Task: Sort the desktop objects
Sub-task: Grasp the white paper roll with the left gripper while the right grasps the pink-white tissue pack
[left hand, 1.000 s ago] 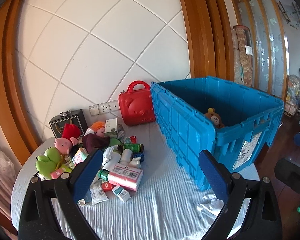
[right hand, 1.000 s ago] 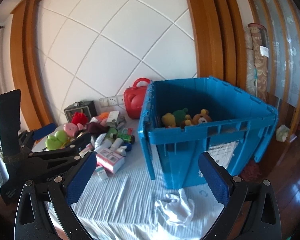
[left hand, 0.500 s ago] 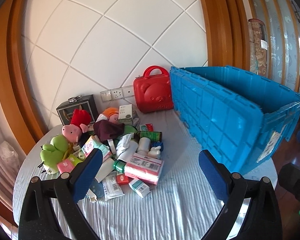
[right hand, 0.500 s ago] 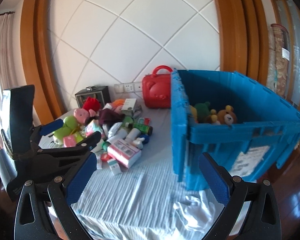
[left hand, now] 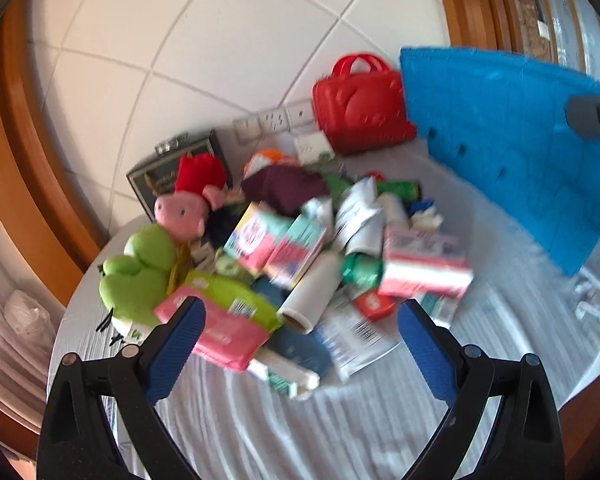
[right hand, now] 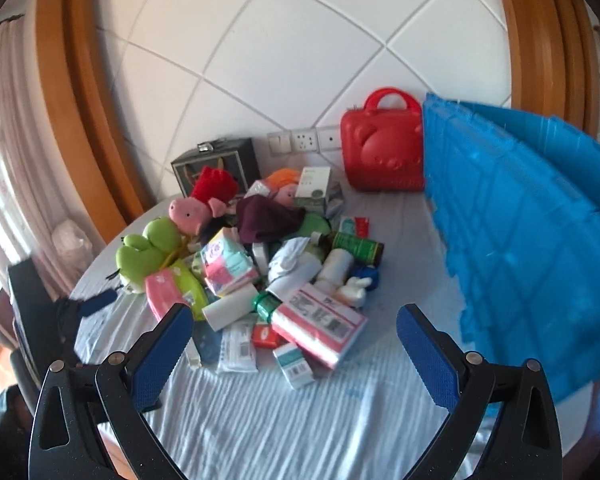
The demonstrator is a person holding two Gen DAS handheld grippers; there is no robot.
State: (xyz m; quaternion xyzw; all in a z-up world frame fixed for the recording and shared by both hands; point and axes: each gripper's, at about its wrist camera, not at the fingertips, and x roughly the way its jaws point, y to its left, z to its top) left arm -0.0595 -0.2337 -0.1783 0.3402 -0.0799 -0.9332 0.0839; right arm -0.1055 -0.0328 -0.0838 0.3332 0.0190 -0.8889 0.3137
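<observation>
A heap of small things lies on the white-clothed table (right hand: 260, 420): a green plush (left hand: 138, 268) (right hand: 144, 254), a pink pig plush (left hand: 182, 212) (right hand: 190, 212), a pink packet (left hand: 220, 332), a white roll (left hand: 314, 294) (right hand: 230, 306), a pink-and-white box (left hand: 424, 264) (right hand: 320, 322), a green bottle (right hand: 354, 246). The blue crate (left hand: 512, 144) (right hand: 520, 240) stands to the right. My left gripper (left hand: 300, 344) hangs open just short of the heap. My right gripper (right hand: 290, 350) is open too, above the heap's near edge. Neither holds anything.
A red bear-faced case (left hand: 360, 106) (right hand: 382, 152) and a dark box (right hand: 216, 168) stand against the white quilted wall. Wall sockets (right hand: 304, 140) sit between them. The other gripper's black body (right hand: 40, 312) shows at the left of the right wrist view.
Both grippers have swung left and dropped toward the heap, which now fills the middle of each view. The crate has slid to the right edge and its inside is out of sight.
</observation>
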